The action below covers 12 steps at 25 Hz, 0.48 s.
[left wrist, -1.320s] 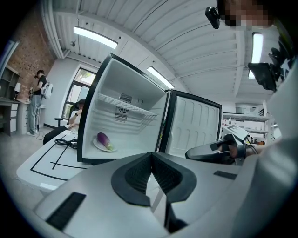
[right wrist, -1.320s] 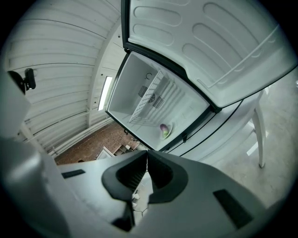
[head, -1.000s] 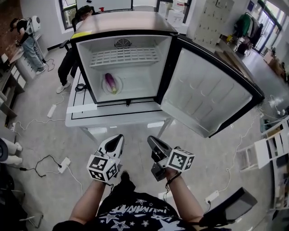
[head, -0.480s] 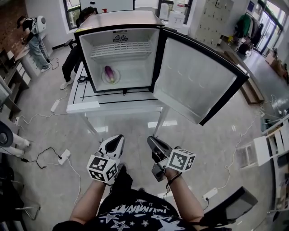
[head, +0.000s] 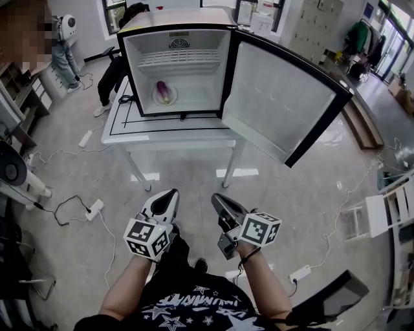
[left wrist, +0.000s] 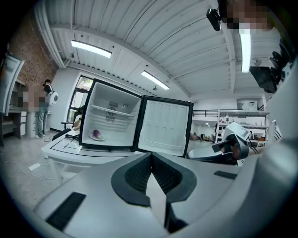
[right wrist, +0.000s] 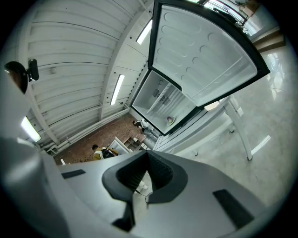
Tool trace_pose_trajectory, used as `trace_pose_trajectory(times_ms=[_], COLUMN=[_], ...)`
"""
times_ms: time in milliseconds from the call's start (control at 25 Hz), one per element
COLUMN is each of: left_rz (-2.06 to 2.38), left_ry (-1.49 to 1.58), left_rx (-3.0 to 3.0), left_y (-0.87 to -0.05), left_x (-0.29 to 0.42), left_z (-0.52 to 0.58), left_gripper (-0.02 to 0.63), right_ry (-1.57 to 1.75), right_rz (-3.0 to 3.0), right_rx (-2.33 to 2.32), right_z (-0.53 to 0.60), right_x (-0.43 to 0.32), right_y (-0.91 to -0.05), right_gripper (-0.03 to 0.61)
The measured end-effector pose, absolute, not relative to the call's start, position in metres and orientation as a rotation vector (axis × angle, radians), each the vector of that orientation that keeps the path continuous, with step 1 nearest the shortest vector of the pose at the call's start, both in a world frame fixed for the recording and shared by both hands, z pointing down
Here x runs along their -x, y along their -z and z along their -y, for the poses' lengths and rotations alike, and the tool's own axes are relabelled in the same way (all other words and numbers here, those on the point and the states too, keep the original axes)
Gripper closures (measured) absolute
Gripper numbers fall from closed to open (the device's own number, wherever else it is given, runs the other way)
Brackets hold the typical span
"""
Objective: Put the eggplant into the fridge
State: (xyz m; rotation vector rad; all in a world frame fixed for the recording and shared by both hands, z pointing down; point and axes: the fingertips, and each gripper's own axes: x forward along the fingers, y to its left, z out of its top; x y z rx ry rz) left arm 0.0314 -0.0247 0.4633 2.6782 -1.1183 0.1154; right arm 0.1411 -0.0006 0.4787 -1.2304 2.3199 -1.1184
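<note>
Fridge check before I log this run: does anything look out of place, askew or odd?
Only the door, which stands wide open, swung out to the right. The eggplant lies on a plate inside the fridge, nothing spilled. The left gripper and right gripper are shut, empty and far from it.

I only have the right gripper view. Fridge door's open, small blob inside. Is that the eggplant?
Observer: Yes. Head view shows the eggplant lying on a white plate on the bottom of the fridge.
Operator: Left tongs holding anything?
Observer: No. The left tongs are shut with nothing between them.
Operator: How close are we to the fridge?
Observer: Far. The right tongs and the left hang over the floor, well short of the table.
</note>
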Motion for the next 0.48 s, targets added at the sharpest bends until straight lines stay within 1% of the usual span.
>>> trace_pose_trajectory(times_ms=[480], left_rz=[1.141], left_ry=[-0.091], left_rx=[-2.687], left_y=[-0.463], left_x=[-0.015], left_z=[-0.001], left_gripper=[0.604], right_ry=[1.129], right_rz=[-2.341], right_rx=[1.22], right_z=[-0.024], right_x=[-0.122], right_y=[-0.491], right_gripper=[0.572])
